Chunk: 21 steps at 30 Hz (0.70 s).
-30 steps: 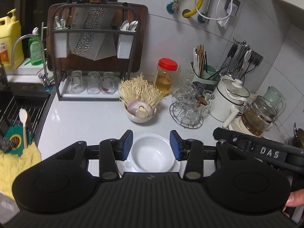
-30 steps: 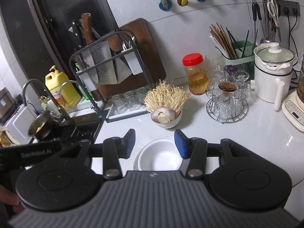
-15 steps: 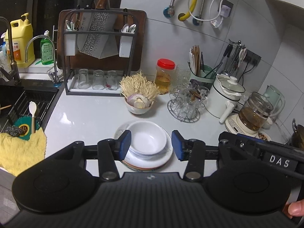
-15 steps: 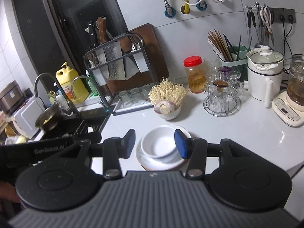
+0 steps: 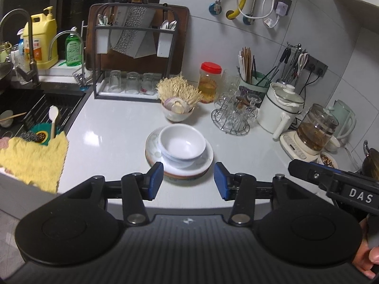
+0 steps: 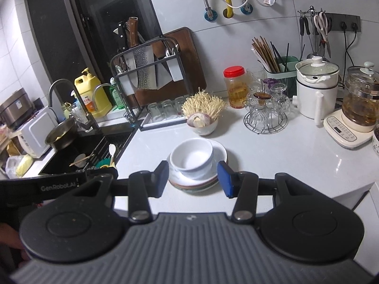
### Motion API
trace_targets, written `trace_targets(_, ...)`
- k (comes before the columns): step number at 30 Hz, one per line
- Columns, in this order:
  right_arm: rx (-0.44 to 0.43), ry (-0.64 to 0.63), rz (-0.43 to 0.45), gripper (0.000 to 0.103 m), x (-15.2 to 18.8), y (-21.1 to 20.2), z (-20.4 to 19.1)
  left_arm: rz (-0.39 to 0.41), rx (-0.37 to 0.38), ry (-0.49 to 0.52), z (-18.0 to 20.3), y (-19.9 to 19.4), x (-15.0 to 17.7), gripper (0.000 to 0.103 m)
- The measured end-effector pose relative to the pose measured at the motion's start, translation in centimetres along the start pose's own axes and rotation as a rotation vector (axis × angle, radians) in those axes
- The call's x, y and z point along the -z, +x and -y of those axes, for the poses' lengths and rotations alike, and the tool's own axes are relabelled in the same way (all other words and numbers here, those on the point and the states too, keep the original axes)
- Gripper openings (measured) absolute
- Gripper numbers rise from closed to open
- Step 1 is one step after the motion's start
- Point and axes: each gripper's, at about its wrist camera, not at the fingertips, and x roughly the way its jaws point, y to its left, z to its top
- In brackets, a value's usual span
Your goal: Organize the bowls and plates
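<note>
A white bowl (image 5: pixel 181 143) (image 6: pixel 191 156) sits in a stack of plates (image 5: pixel 206 161) (image 6: pixel 220 152) on the white counter. The stack stands upright, a little off centre under the bowl. My left gripper (image 5: pixel 188 174) hovers just in front of the stack, open, with nothing between its blue pads. My right gripper (image 6: pixel 193 172) is also open and holds nothing. Its fingertips frame the near rim of the stack without touching it. Both grippers point down at the stack from the counter's front edge.
Behind the stack stand a bowl of enoki mushrooms (image 5: pixel 177 111), a wire rack of glasses (image 5: pixel 233 116), a white pot (image 5: pixel 281 108) and a glass kettle (image 5: pixel 315 132). A knife and cup rack (image 5: pixel 135 54) lines the wall. The sink (image 5: pixel 28 108) and a yellow cloth (image 5: pixel 33 158) lie left.
Both grippers have drawn back from the stack. The bowl, earlier between the fingertips, now lies beyond them, and more of the counter shows. The left jaws stand slightly wider.
</note>
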Motion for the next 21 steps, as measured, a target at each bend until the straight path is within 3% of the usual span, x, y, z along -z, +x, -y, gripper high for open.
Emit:
trace_targets(6, -0.005, -0.013, -0.026, 0.049, 1.6, -1.3, 0.4, -0.019, -0.023, -0.023, 0.6, -1.4, 2.6, 0.053)
trace_targets(10, 0.0, -0.024, -0.045, 0.05, 2.7, -1.7, 0.3, -0.031, -0.035, -0.04, 0.6, -2.1, 4.1, 0.061)
trace_targets(14, 0.014, -0.018, -0.038, 0.077, 3.5, -2.1, 0.6, -0.029, -0.052, -0.042, 0.7, -2.7, 4.9, 0.073)
trace_targets(21, 0.038, -0.023, -0.031, 0.08, 3.8, -2.2, 1.7, -0.023, -0.085, -0.015, 1.0, -3.4, 5.8, 0.091)
